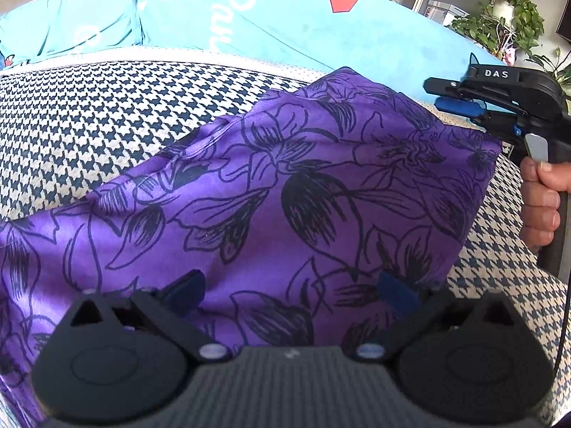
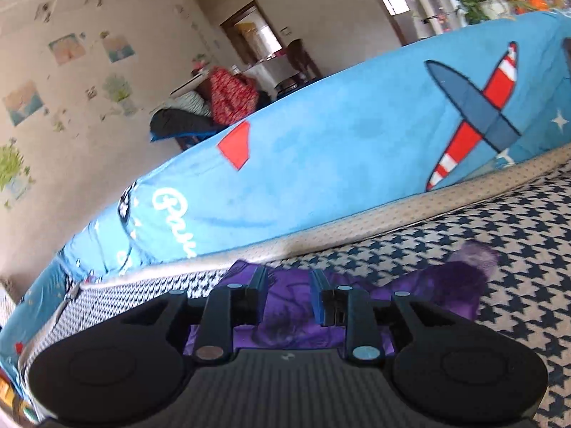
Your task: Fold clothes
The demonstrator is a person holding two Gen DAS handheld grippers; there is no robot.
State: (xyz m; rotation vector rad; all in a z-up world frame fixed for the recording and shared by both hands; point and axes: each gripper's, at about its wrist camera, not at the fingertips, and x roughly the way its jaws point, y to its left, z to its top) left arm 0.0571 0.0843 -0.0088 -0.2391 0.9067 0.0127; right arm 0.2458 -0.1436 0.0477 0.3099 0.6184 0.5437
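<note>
A purple garment with black flower outlines (image 1: pixel 303 185) lies folded on the houndstooth sofa seat (image 1: pixel 89 125). My left gripper (image 1: pixel 291 289) hovers low over its near part, fingers spread wide and nothing between them. My right gripper (image 1: pixel 449 94), held by a hand (image 1: pixel 540 199), hangs sideways just above the garment's far right corner. In the right wrist view that gripper (image 2: pixel 289 294) shows a narrow gap between its blue-padded fingers (image 2: pixel 317 299). The purple garment (image 2: pixel 285 317) lies below the gap and is not pinched. A rumpled edge of the cloth (image 2: pixel 467 278) sticks out to the right.
A light blue blanket with an airplane print (image 2: pixel 357 142) covers the sofa back behind the seat. Bare houndstooth seat (image 2: pixel 499 242) extends to the right of the garment. Potted plants (image 1: pixel 506 18) and a doorway stand beyond the sofa.
</note>
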